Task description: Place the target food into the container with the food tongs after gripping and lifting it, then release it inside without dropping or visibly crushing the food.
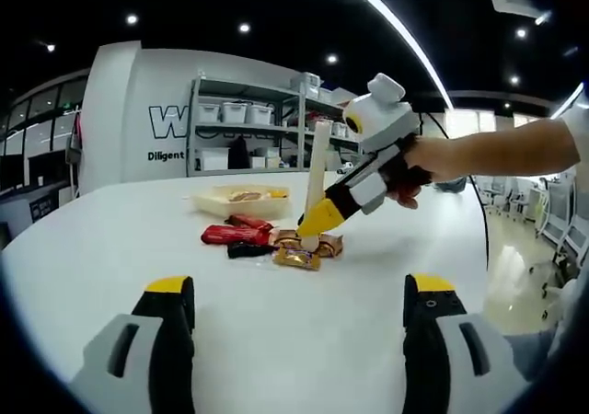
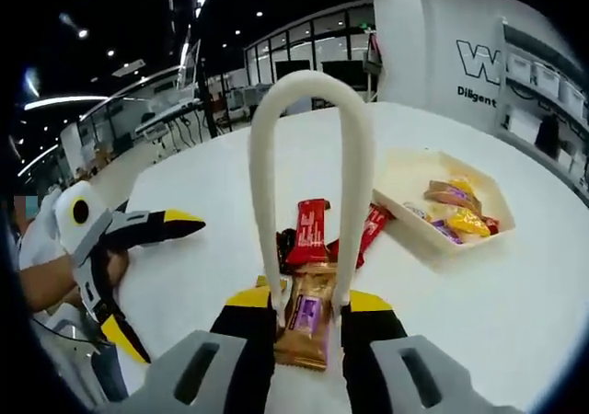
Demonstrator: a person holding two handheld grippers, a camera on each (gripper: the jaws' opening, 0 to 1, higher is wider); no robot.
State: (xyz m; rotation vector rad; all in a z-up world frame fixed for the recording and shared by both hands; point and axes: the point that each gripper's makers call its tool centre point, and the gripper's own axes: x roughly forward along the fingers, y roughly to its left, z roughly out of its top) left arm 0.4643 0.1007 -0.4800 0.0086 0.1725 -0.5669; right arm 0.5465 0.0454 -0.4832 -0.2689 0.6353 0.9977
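R gripper [image 2: 310,315] clamping tongs [image 2: 313,147], L gripper [image 1: 299,315] wide

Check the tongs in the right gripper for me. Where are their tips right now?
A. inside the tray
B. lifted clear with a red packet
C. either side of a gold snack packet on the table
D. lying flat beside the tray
C: in the right gripper view the tongs straddle the gold packet, which lies on the table, short of the tray.

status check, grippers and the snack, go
Right gripper shut on tongs, tips straddling gold snack on table. Left gripper open, idle. Tray part filled, path clear.
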